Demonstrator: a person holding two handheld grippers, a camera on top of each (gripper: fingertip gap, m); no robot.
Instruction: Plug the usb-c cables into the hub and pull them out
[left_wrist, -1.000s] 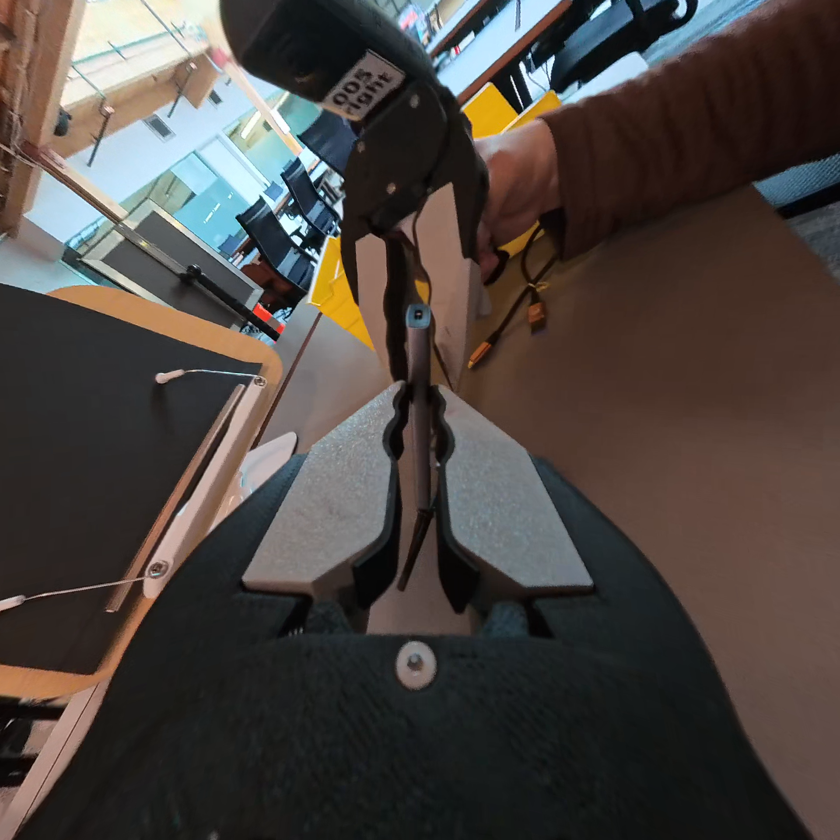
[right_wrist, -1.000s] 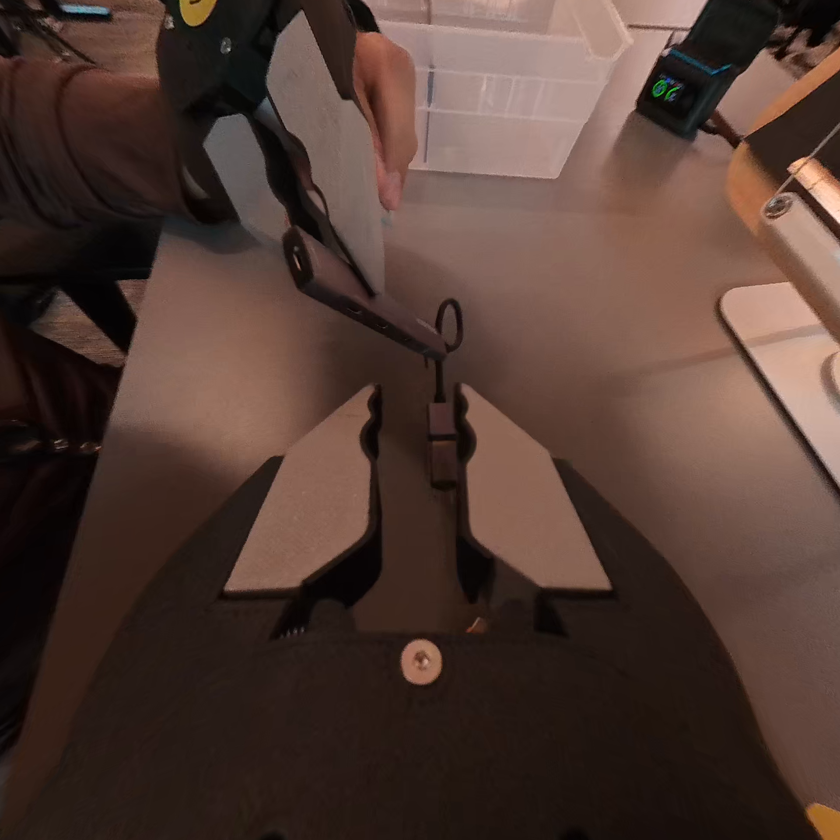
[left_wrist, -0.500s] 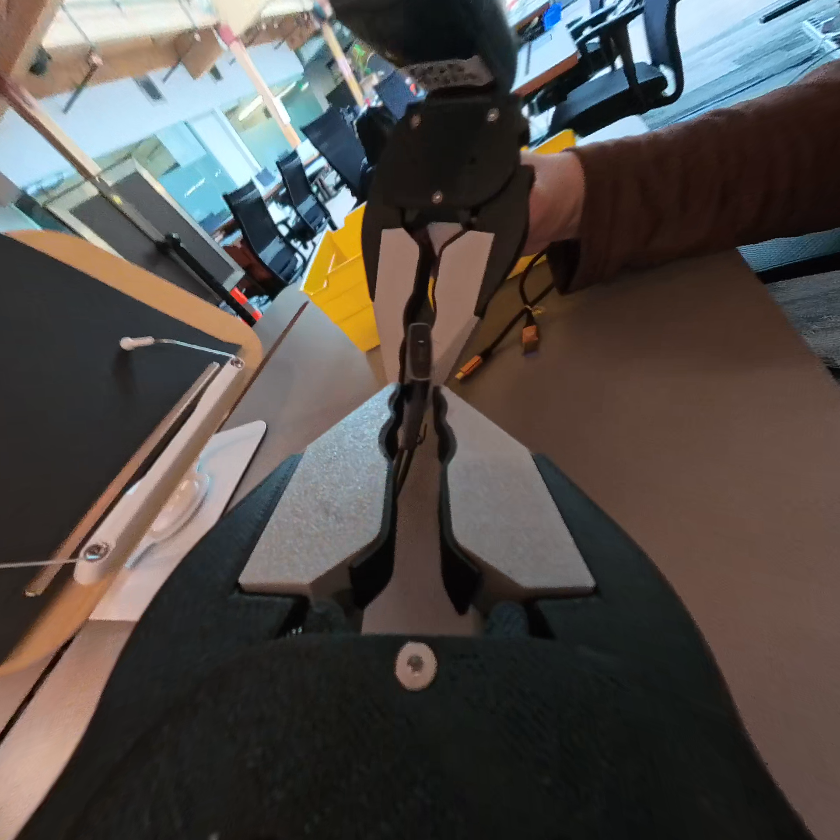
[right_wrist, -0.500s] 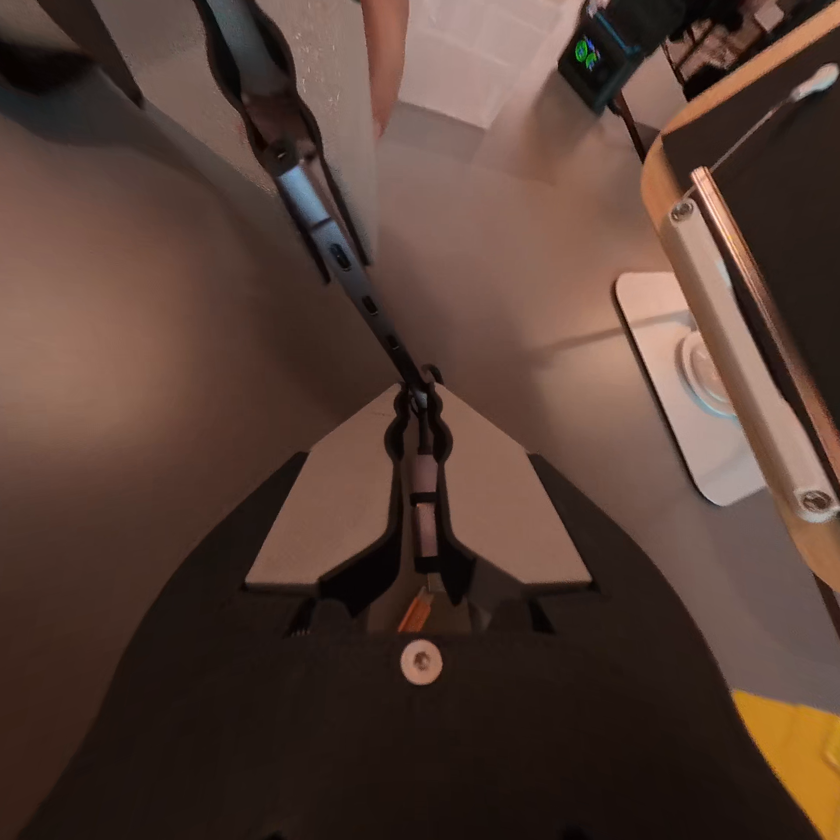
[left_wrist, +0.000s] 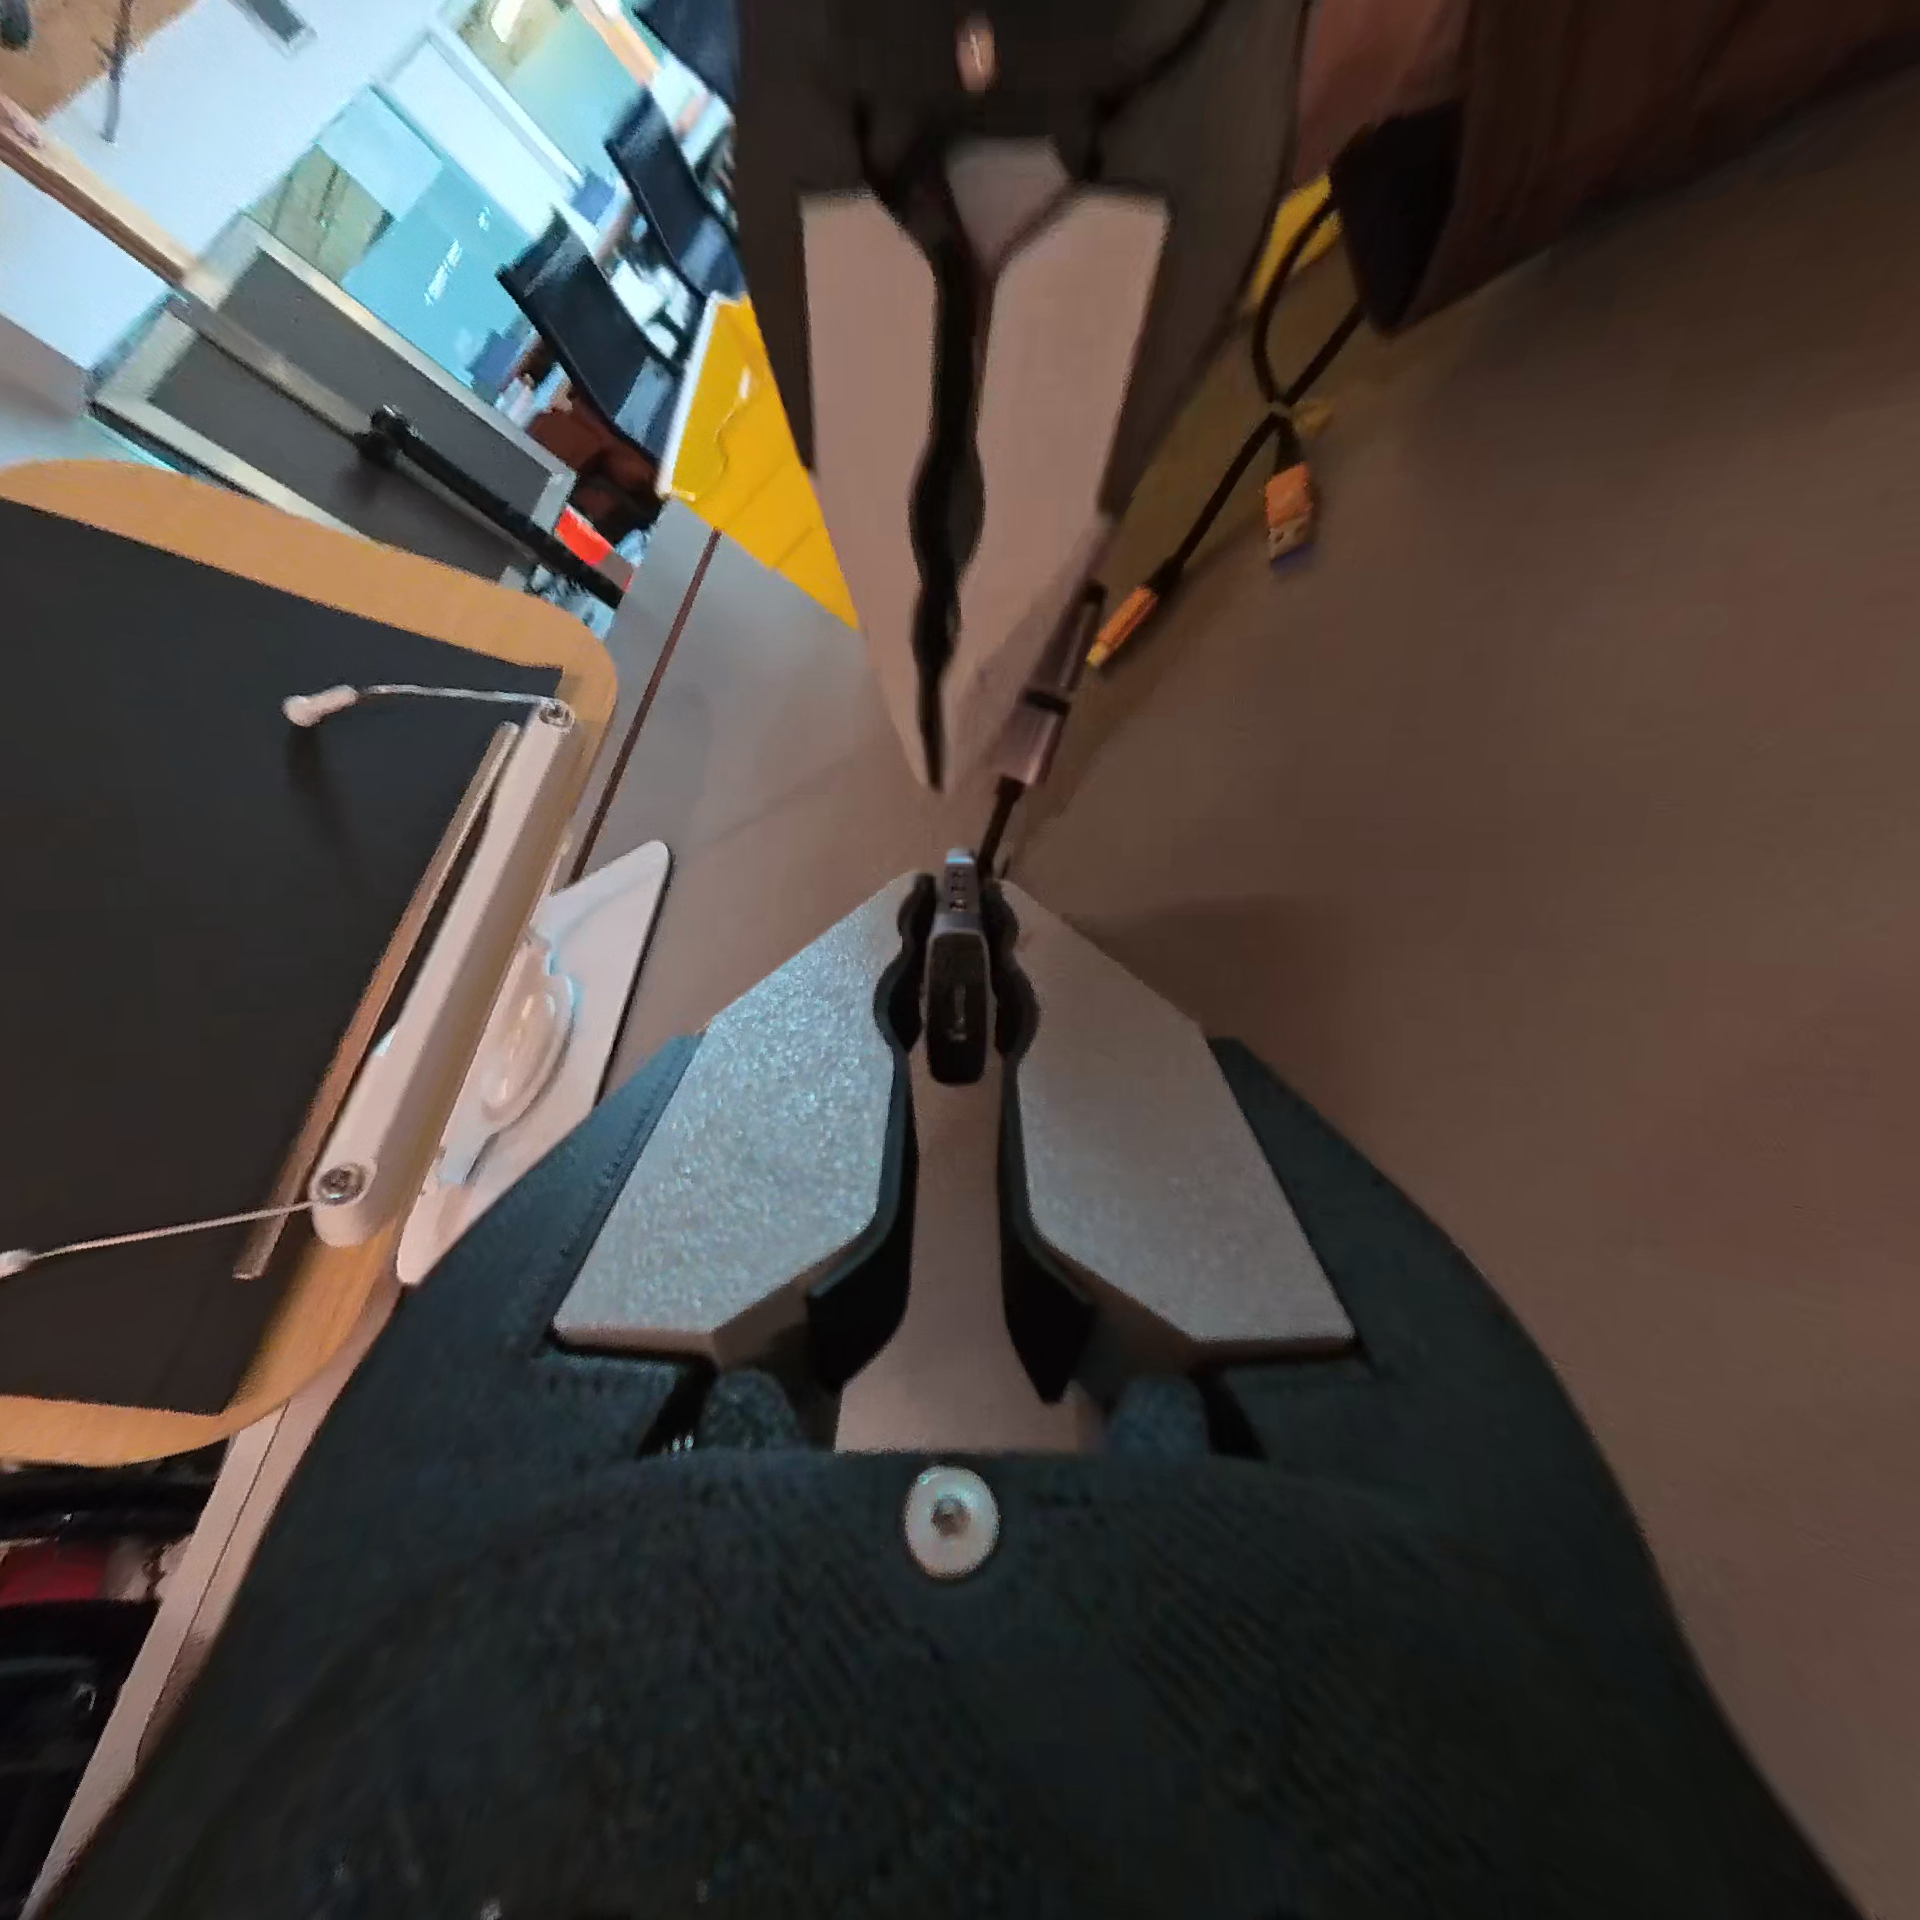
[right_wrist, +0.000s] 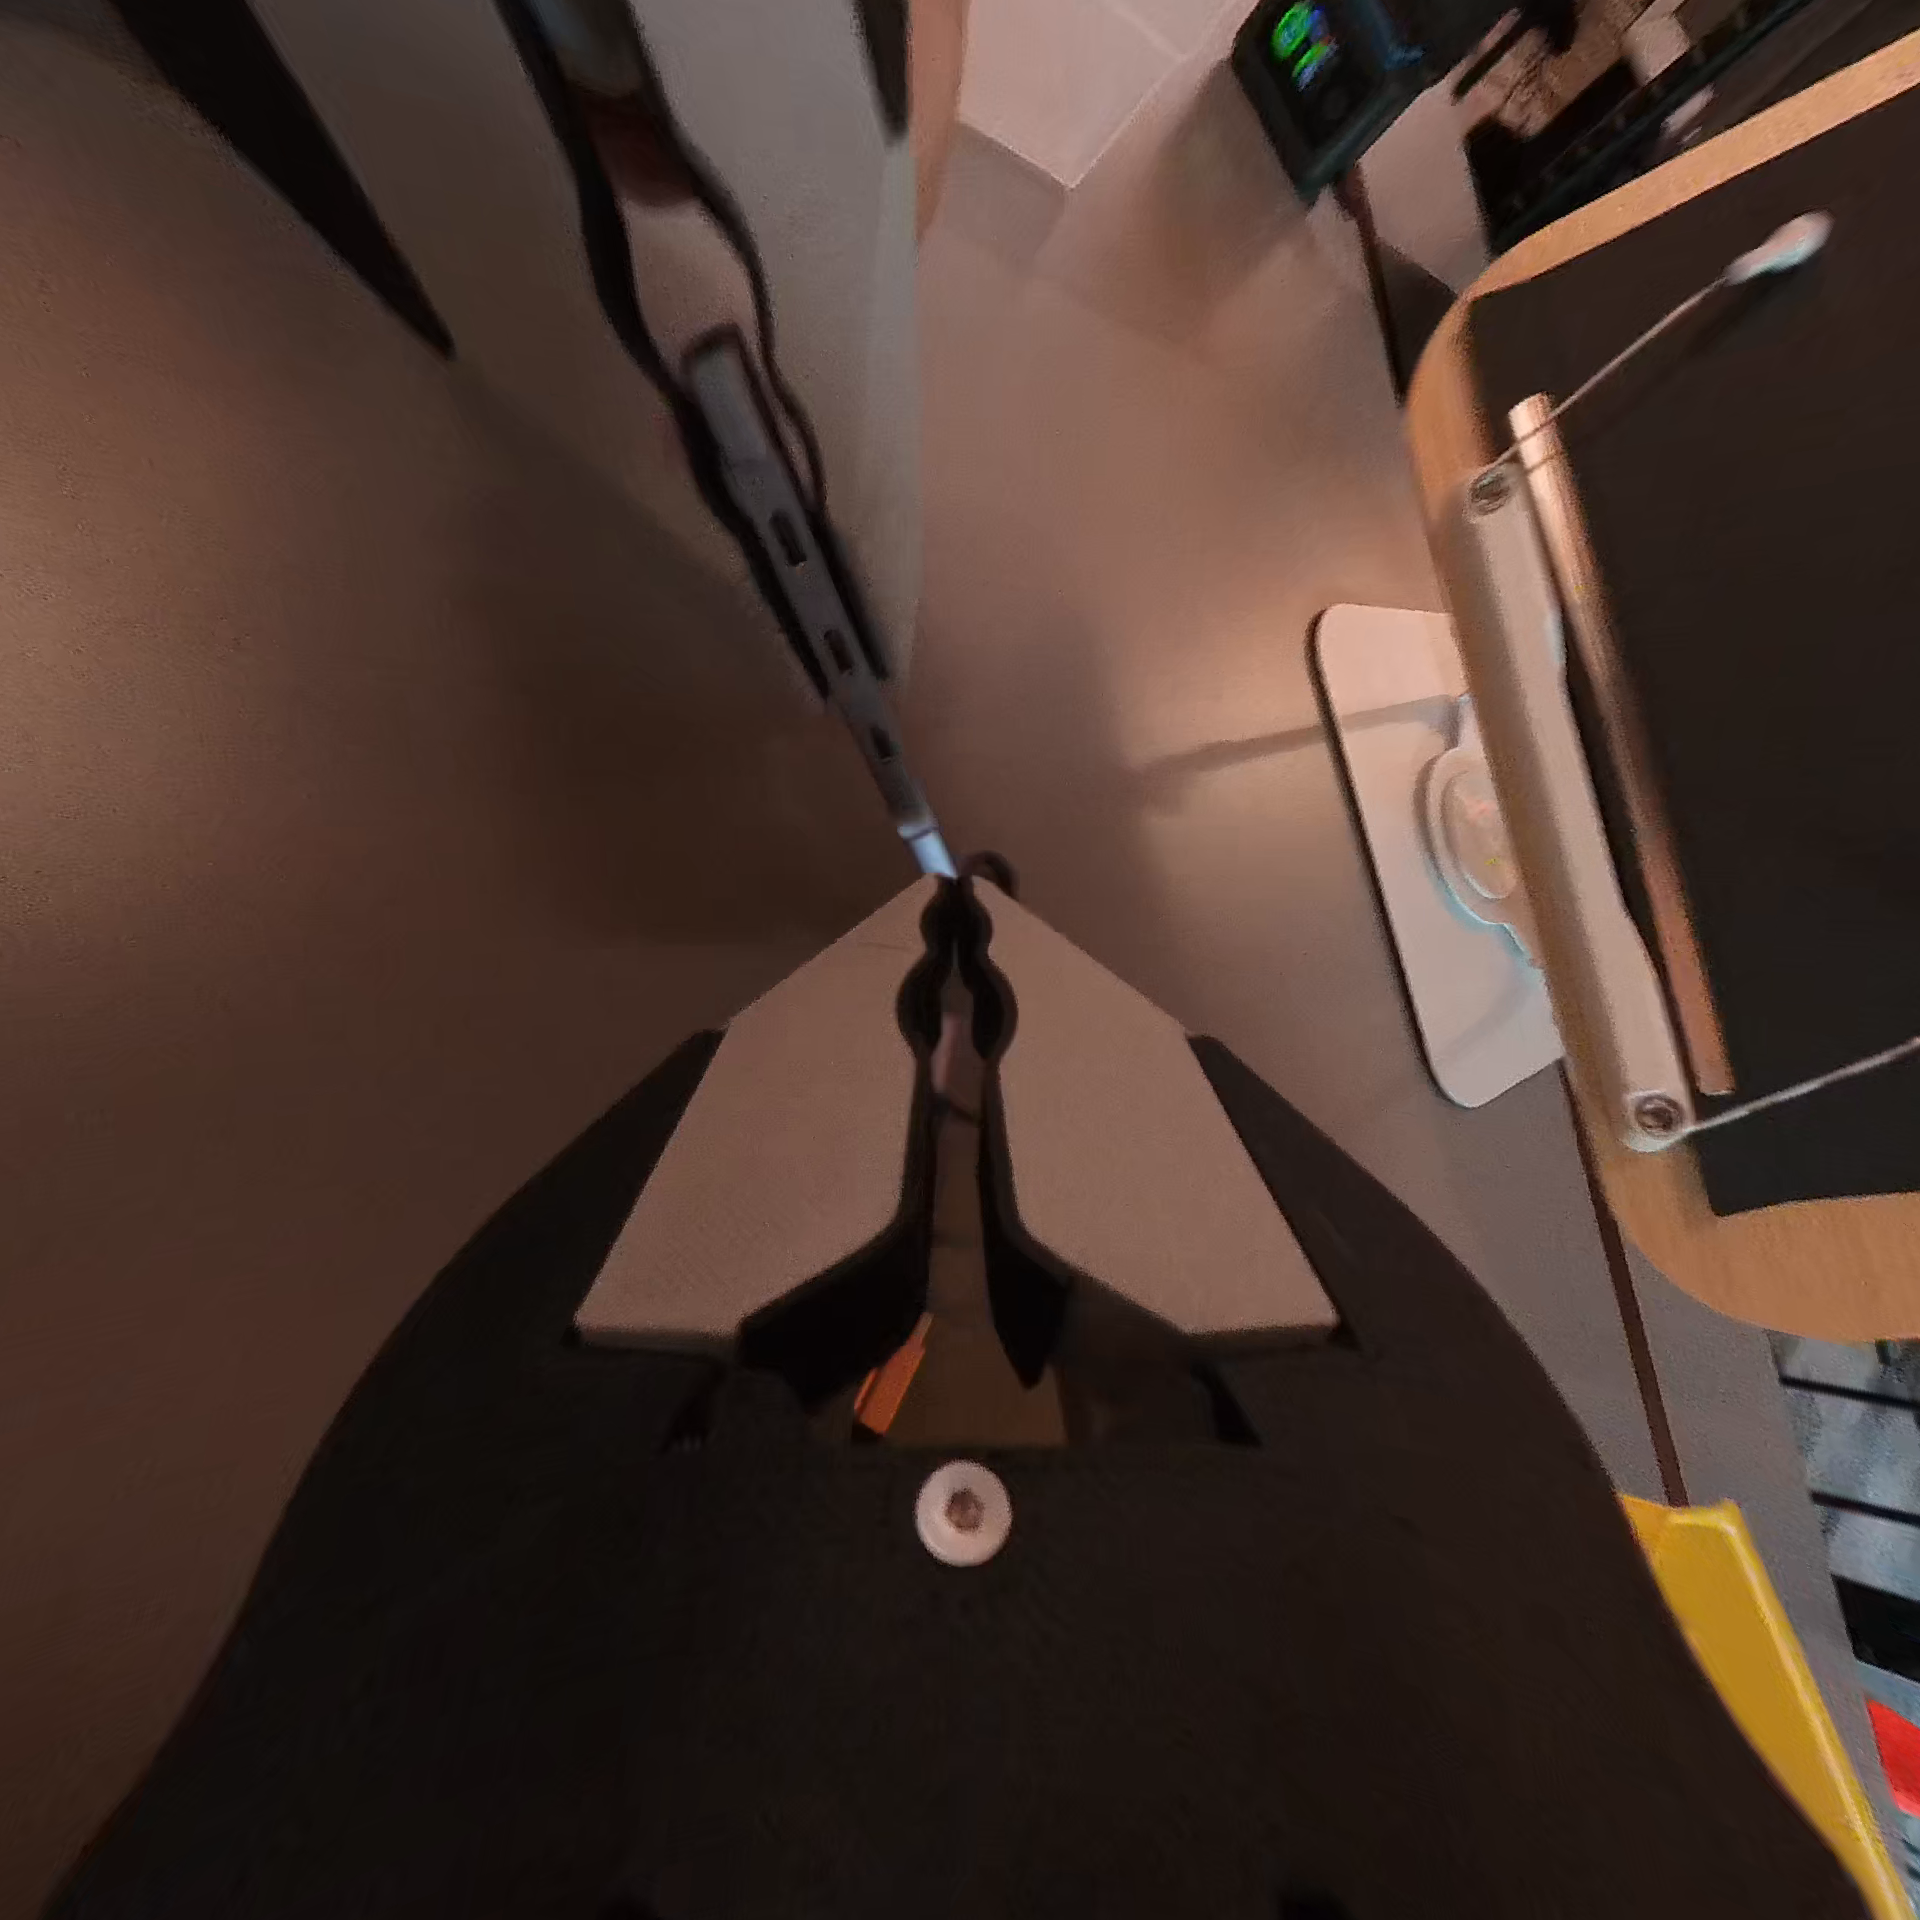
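Observation:
My left gripper (left_wrist: 956, 894) is shut on a slim grey hub (left_wrist: 956, 987), which points forward above the brown table (left_wrist: 1558, 935). In the right wrist view the hub (right_wrist: 800, 582) runs down from the left gripper (right_wrist: 727, 343) to my right gripper (right_wrist: 961, 894), port side showing. My right gripper is shut, and the hub's short black usb-c cable (right_wrist: 987, 864) loops at its tips with a thin grey piece between the jaws. In the left wrist view the right gripper (left_wrist: 935, 769) hangs blurred just beyond the hub, with a grey plug (left_wrist: 1039, 727) beside its finger.
Loose cables with orange plugs (left_wrist: 1294, 509) lie at the back right. A black panel with a wooden rim (left_wrist: 208, 935) on a white stand (right_wrist: 1392, 831) stands to one side. A yellow bin (left_wrist: 748, 447) and a small device with a green display (right_wrist: 1309, 52) are farther off. My left and right fingertips are right by each other.
My right gripper, open around the plug a second ago, has shut and moved in tip to tip with the left gripper. The hub now points straight at the right gripper.

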